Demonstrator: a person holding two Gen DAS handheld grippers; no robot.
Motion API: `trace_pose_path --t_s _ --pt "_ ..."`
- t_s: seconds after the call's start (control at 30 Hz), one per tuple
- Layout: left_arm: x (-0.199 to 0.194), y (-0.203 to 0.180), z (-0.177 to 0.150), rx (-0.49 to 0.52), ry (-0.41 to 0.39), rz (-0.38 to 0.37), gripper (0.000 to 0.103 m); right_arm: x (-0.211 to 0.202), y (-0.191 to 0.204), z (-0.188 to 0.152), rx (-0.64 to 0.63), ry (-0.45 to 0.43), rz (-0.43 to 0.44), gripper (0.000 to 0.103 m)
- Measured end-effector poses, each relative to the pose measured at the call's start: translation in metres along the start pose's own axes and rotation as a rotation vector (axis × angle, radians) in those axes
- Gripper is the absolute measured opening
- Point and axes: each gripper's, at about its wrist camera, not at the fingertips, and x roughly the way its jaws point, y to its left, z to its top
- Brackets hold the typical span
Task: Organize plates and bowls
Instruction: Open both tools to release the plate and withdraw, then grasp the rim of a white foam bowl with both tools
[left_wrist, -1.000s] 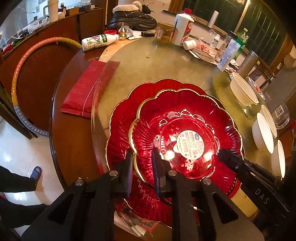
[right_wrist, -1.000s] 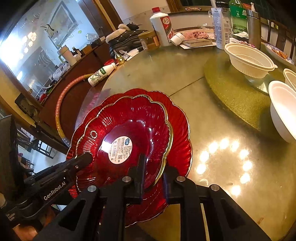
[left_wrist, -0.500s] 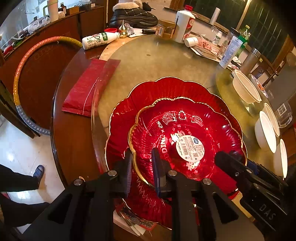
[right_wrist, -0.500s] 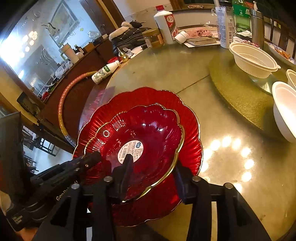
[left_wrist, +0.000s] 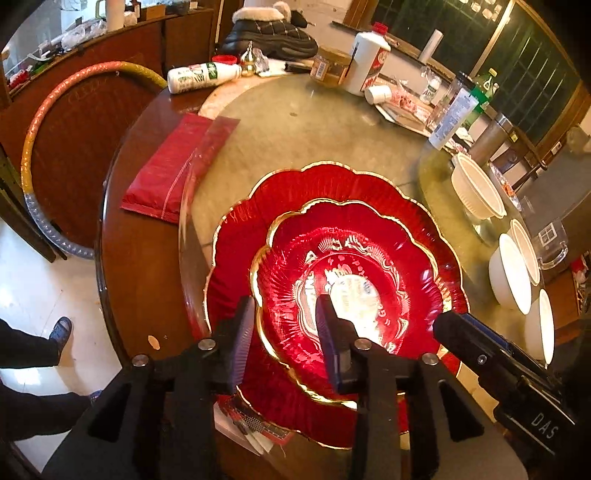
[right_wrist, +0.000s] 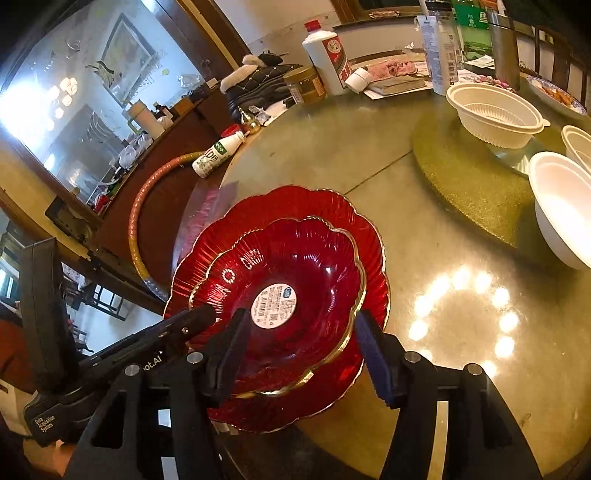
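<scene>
The small red plate (right_wrist: 295, 291) is lying nested on the large red plate (right_wrist: 284, 206) at the near edge of the table (right_wrist: 424, 314). Its near rim is sitting between the jaws of both tools, left tool (left_wrist: 284, 343) and right tool (right_wrist: 299, 350), each opening and pressing nothing. The white bowls (right_wrist: 565, 218) are waiting well apart, nearer the right tool.

- A home dining room: a big round wooden table (left_wrist: 140, 266) with a glass top and a turntable (right_wrist: 465, 184).
- Red plates (right_wrist: 295, 295), white bowls (right_wrist: 495, 114), bottles and a jar (right_wrist: 304, 85) crowd it.
- A wooden sideboard (left_wrist: 122, 37) lines the wall.
</scene>
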Motion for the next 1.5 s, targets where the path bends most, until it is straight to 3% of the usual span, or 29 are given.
trace_pose_path --t_s 0.13,0.33,0.57,0.9,1.2,1.33,1.5 --pt "-0.015 0.001 0.001 -0.022 -0.074 0.028 0.055 -0.013 -0.007 -0.001 0.025 -0.044 0.018 0.064" --pt "-0.032 -0.010 -0.003 -0.030 -0.157 0.009 0.063 -0.035 -0.031 -0.008 0.090 -0.134 0.089 0.069" --pt "-0.045 -0.038 -0.017 -0.006 -0.238 -0.010 0.065 -0.060 -0.082 -0.023 0.217 -0.273 0.103 0.076" --pt "-0.031 -0.098 -0.022 0.109 -0.184 -0.086 0.065 -0.082 -0.134 -0.028 0.293 -0.298 0.087 0.076" --pt "0.011 -0.176 -0.011 0.173 -0.052 -0.169 0.065 -0.110 -0.206 -0.027 0.425 -0.315 0.007 0.076" --pt "0.031 -0.209 -0.009 0.187 -0.009 -0.199 0.065 -0.109 -0.236 -0.025 0.500 -0.295 0.011 0.076" --pt "0.052 -0.243 -0.006 0.218 0.021 -0.212 0.065 -0.106 -0.261 -0.018 0.558 -0.301 -0.002 0.065"
